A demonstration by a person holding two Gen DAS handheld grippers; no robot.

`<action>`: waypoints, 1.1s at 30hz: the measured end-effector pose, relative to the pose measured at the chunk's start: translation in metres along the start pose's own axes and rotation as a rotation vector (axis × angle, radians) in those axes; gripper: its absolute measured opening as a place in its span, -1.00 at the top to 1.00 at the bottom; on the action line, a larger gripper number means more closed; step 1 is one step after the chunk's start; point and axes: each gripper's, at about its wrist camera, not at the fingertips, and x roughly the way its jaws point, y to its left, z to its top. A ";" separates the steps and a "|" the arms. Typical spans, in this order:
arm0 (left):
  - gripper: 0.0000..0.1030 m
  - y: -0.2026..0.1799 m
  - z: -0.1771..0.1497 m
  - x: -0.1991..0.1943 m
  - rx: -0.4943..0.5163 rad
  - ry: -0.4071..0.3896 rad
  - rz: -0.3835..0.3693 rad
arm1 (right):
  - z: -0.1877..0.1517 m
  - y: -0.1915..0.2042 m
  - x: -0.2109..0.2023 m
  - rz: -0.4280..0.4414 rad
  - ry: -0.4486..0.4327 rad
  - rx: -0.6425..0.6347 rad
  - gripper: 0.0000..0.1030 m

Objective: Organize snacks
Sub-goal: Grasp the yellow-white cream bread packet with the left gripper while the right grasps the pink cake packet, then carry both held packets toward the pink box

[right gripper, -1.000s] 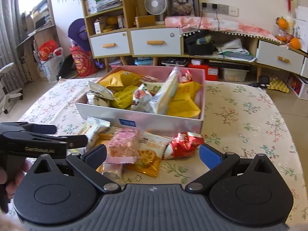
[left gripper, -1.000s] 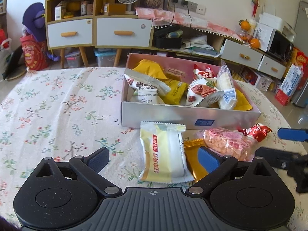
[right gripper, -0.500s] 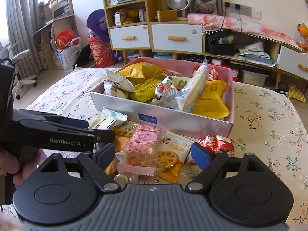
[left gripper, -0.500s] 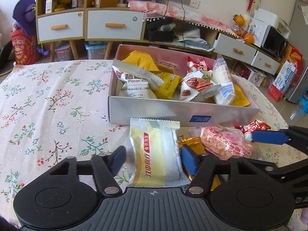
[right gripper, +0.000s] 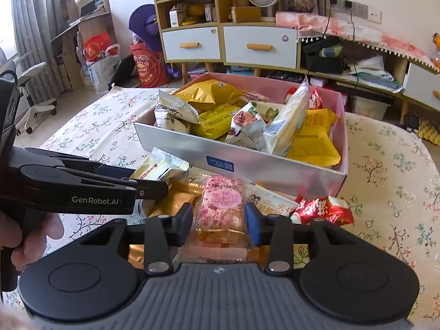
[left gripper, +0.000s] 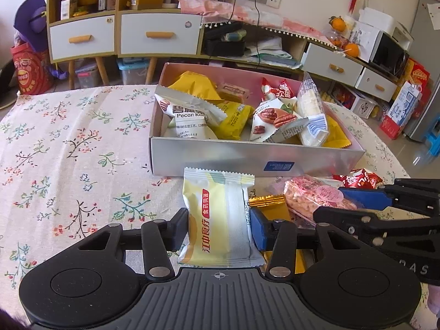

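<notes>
Already most of the snacks sit in the silver box on the floral tablecloth: yellow packets, pecan packets and a long clear-wrapped bar are piled inside it. Left outside, just in front of its near wall, are at least 5 pieces. The left gripper is closing on the pale yellow packet, which lies flat between its jaws with both pads at its sides. The right gripper is closing on the pink nougat bar, likewise between its pads. Beside them wait a gold packet, a biscuit packet and a red candy packet. By my judgement the sorting is well past halfway: these 2 need lifting into the box, then the remaining 3.
</notes>
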 end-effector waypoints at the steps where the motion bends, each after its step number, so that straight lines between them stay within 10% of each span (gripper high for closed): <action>1: 0.13 0.000 0.000 0.000 0.000 0.000 -0.001 | 0.001 0.000 -0.001 0.000 -0.003 0.002 0.38; 33: 0.13 0.006 0.006 -0.019 -0.013 -0.023 0.005 | 0.007 -0.005 -0.017 0.009 -0.042 0.022 0.44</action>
